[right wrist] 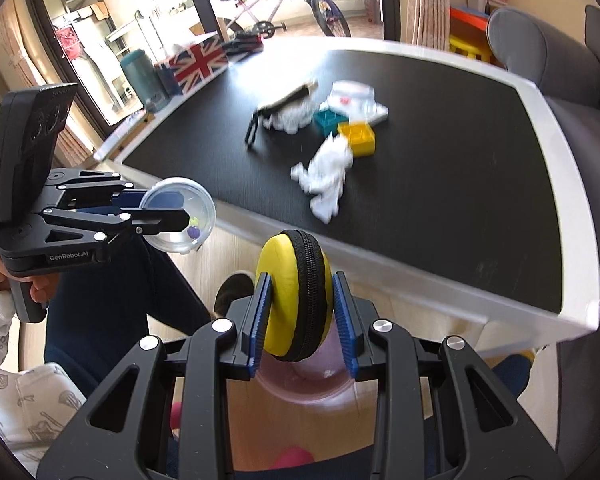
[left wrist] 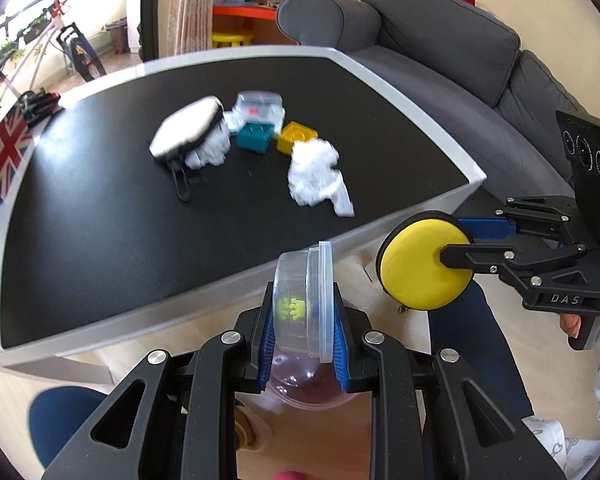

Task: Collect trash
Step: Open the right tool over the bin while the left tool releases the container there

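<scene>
My left gripper (left wrist: 303, 320) is shut on a clear round plastic container (left wrist: 304, 304) with small yellow and purple bits inside, held on edge in front of the table; it also shows in the right wrist view (right wrist: 180, 216). My right gripper (right wrist: 302, 312) is shut on a round yellow zip case (right wrist: 294, 300), also seen in the left wrist view (left wrist: 424, 264). On the black table (left wrist: 100, 220) lie a crumpled white tissue (left wrist: 318, 176), a second tissue (left wrist: 210, 148) under a grey pouch (left wrist: 186, 130), a clear plastic box (left wrist: 260, 108), a teal block (left wrist: 254, 136) and a yellow block (left wrist: 296, 136).
A grey sofa (left wrist: 440, 52) stands beyond the table's right side. A Union Jack box (right wrist: 198, 64) and a teal bottle (right wrist: 142, 78) sit at the table's far left edge. A pink bowl-like rim (right wrist: 304, 384) lies below my grippers. A bicycle (right wrist: 284, 4) stands by the window.
</scene>
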